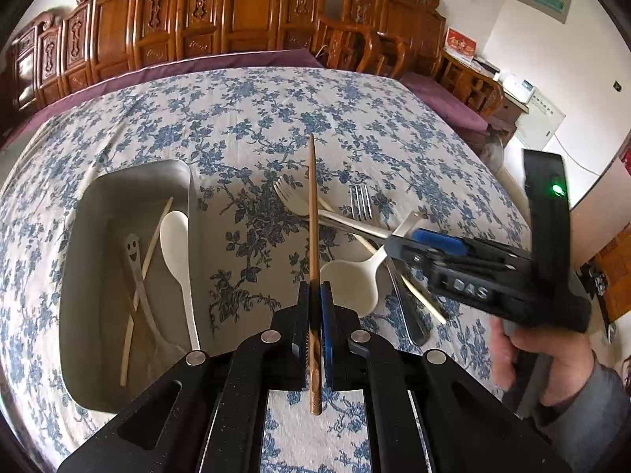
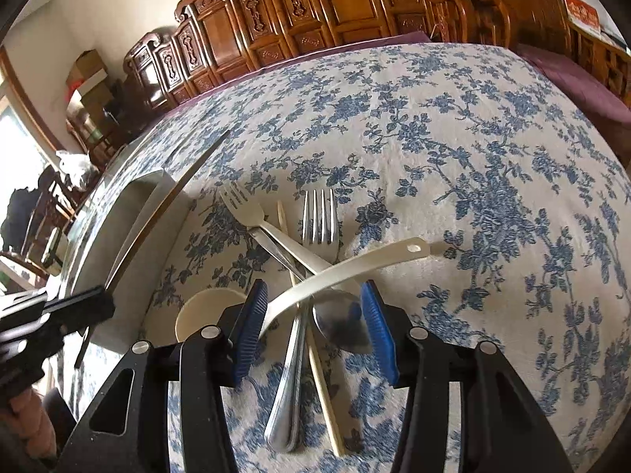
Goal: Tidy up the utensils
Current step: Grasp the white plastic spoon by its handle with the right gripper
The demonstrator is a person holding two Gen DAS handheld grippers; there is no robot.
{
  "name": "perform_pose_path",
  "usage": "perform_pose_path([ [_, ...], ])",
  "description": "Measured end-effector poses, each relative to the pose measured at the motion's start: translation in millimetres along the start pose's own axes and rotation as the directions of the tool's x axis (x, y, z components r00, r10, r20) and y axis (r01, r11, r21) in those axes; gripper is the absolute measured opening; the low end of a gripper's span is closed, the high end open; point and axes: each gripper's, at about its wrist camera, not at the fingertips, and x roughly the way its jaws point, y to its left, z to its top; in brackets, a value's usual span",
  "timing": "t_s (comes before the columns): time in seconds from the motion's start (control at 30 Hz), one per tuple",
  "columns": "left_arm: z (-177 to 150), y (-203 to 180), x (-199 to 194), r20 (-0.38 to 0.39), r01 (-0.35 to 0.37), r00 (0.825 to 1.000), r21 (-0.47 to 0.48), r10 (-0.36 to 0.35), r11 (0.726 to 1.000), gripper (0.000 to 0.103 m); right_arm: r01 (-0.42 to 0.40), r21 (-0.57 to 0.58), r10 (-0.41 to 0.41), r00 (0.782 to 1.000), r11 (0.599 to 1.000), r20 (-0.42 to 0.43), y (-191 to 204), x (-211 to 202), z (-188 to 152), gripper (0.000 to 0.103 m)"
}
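**Left claw carries a chopstick; right claw straddles the pile**

The left gripper [image 1: 314,295] is pressed together on a brown chopstick [image 1: 312,213], pinching it near its thicker end so the shaft runs straight ahead along the fingers, thin tip pointing far. It hangs above the tablecloth [image 1: 252,118], with the metal tray [image 1: 118,181] just to its left. The chopstick's long axis runs roughly along the tray's long sides, so the coming move looks like a short shift left and a lowering, with little turning needed. Inside the tray lie a white spoon [image 1: 177,244], a pale chopstick [image 1: 146,276] and a metal spoon with a smiley cutout [image 1: 136,264].

The right gripper [image 2: 311,319] is spread, its blue pads [image 2: 250,329] standing on either side of the heap without pressing anything. Between them passes the curved handle of a white ladle-like spoon [image 2: 347,264], lying across the pile from near-left to far-right, its bowl by the left pad. Under it sit a metal spoon [image 2: 335,315], a metal fork [image 2: 320,216] pointing far, a white plastic fork [image 2: 240,203] and another pale chopstick [image 2: 323,390]. The right hand is nearer this heap; the white handle, on top and crossing the jaws, seems the likeliest pick.
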Motion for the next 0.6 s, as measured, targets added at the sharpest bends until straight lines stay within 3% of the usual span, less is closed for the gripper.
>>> perform_pose_path([
  [0.37, -9, 6, -6, 0.013, 0.014, 1.000, 0.012, -0.014, 1.000, 0.004, 0.067, -0.021, -0.068, 0.997, 0.998, -0.027, 3, 14, -1, 0.052],
  [0.5, -13, 6, -8, 0.017, 0.018, 1.000, 0.026, -0.019, 1.000, 0.004, 0.069, -0.021, -0.070, 0.997, 0.997, -0.024, -1, 8, -1, 0.032],
  [0.6, -17, 6, -10, 0.028, 0.018, 0.999, 0.035, -0.019, 0.999, 0.004, 0.062, -0.010, -0.062, 0.998, 0.998, -0.020, -4, 3, -2, 0.026],
])
